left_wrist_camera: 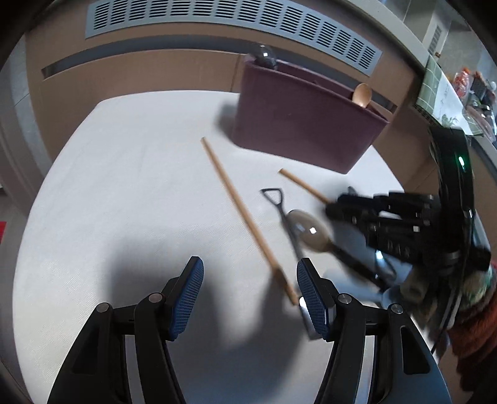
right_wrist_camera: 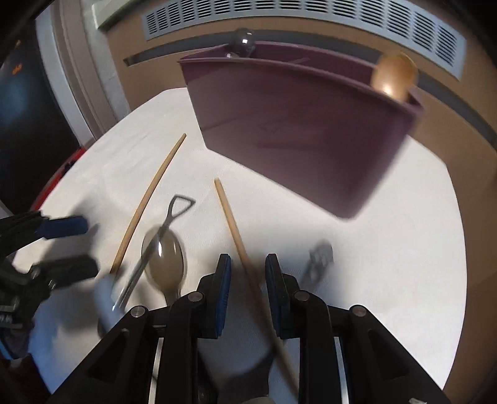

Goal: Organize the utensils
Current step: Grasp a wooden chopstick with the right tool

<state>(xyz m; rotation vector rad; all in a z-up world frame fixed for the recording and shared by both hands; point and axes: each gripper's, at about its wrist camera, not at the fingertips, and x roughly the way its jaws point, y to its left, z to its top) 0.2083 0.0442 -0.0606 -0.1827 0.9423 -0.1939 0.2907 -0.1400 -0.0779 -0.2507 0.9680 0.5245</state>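
Observation:
A maroon organizer bin (left_wrist_camera: 298, 124) (right_wrist_camera: 298, 133) stands at the back of the white table, with a wooden spoon (left_wrist_camera: 362, 94) (right_wrist_camera: 394, 76) and a dark ladle (left_wrist_camera: 264, 56) (right_wrist_camera: 243, 42) in it. Two wooden chopsticks (left_wrist_camera: 239, 208) (left_wrist_camera: 303, 185) lie on the table. A metal shovel-handled utensil (left_wrist_camera: 281, 211) (right_wrist_camera: 155, 245) lies across a grey spoon (left_wrist_camera: 310, 231) (right_wrist_camera: 166, 258). My left gripper (left_wrist_camera: 250, 292) is open and empty beside one chopstick. My right gripper (right_wrist_camera: 248, 286) is open with the other chopstick (right_wrist_camera: 245, 258) between its fingers.
A small metal piece (right_wrist_camera: 318, 262) lies on the table right of my right gripper. A brown wall with a vent grille (left_wrist_camera: 217, 18) stands behind the table. The right gripper shows blurred at the table's right edge in the left wrist view (left_wrist_camera: 388, 223).

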